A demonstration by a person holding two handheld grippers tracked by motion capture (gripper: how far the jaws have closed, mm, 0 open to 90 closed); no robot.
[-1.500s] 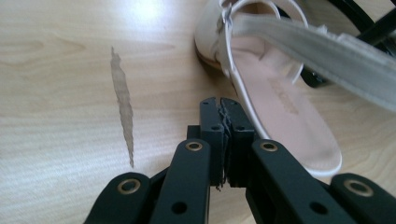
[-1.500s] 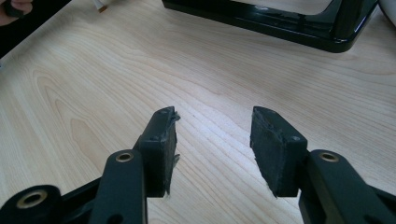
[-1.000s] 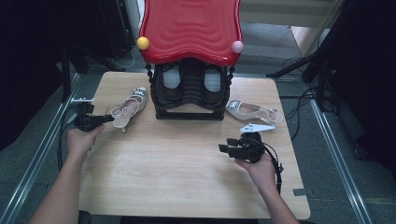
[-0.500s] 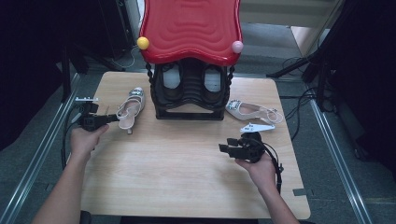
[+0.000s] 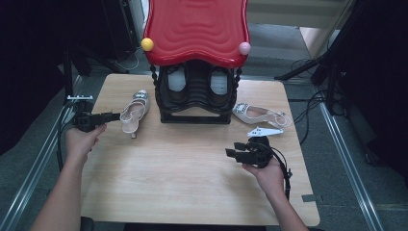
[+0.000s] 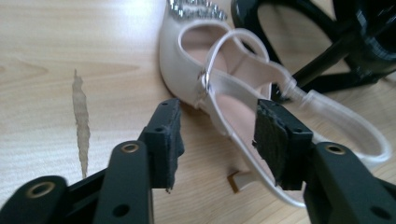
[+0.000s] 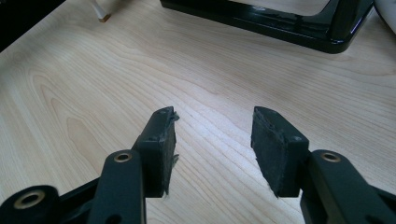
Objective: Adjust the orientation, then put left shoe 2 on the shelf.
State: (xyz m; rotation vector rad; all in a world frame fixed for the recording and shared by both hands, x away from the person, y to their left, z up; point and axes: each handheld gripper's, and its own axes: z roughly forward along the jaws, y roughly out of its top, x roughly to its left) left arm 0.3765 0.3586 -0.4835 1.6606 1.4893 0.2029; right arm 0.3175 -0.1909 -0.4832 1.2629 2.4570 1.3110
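The high view looks forward and down from above the person's side, taking in the whole wooden counter (image 5: 192,183) and the floor around it. The left gripper view sits low and very near, facing along its jaws at a pale sandal (image 6: 224,88) beside the black rack (image 6: 336,51); the high view shares both. The right gripper view, also low, faces bare counter (image 7: 93,93) toward the rack's base (image 7: 280,23).
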